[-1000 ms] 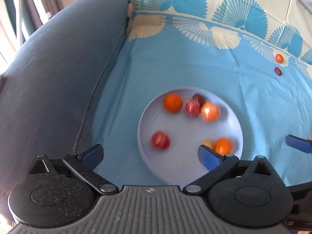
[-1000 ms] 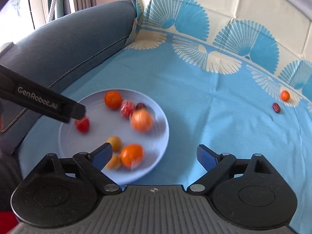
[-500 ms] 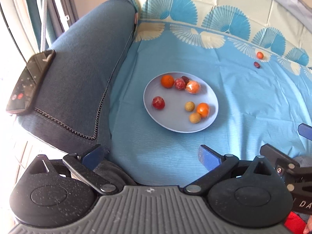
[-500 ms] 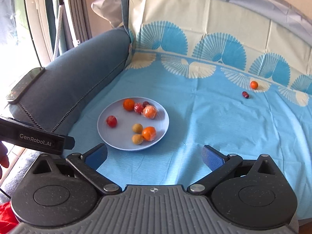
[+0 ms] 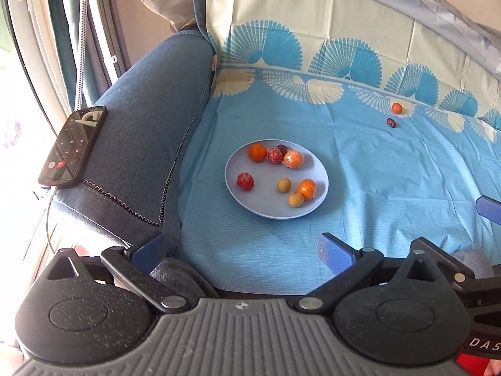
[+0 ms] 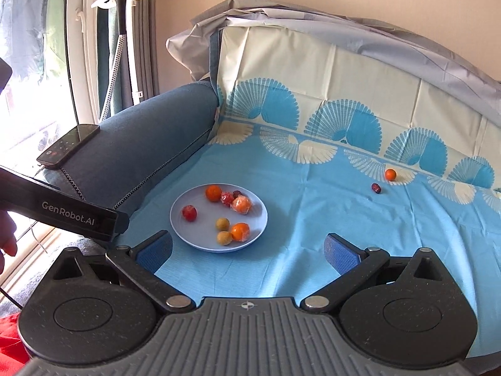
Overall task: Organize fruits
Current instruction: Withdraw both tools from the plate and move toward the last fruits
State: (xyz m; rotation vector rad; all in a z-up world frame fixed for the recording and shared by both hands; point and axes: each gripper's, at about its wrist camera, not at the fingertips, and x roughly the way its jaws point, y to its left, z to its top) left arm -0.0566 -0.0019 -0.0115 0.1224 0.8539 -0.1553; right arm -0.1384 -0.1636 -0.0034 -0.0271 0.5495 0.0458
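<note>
Plate (image 6: 256, 219) of fruit ahead of empty right claw (image 6: 249, 252)

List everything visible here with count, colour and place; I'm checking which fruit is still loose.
plate: one, pale blue, on the cloth near the armrest.
fruits on the plate: eight; three orange, two red, one dark red, two yellow-tan.
loose orange fruit: one, on the cloth far from the plate.
loose dark red fruit: one, just in front of the orange one.
cloth: one, blue with fan pattern, over seat and backrest.
armrest: one, blue-grey.
phone: one, black, on the armrest.
garment steamer: one, white and dark, by the window.
left hand-held gripper: open, empty.
right hand-held gripper: open, empty.
</note>
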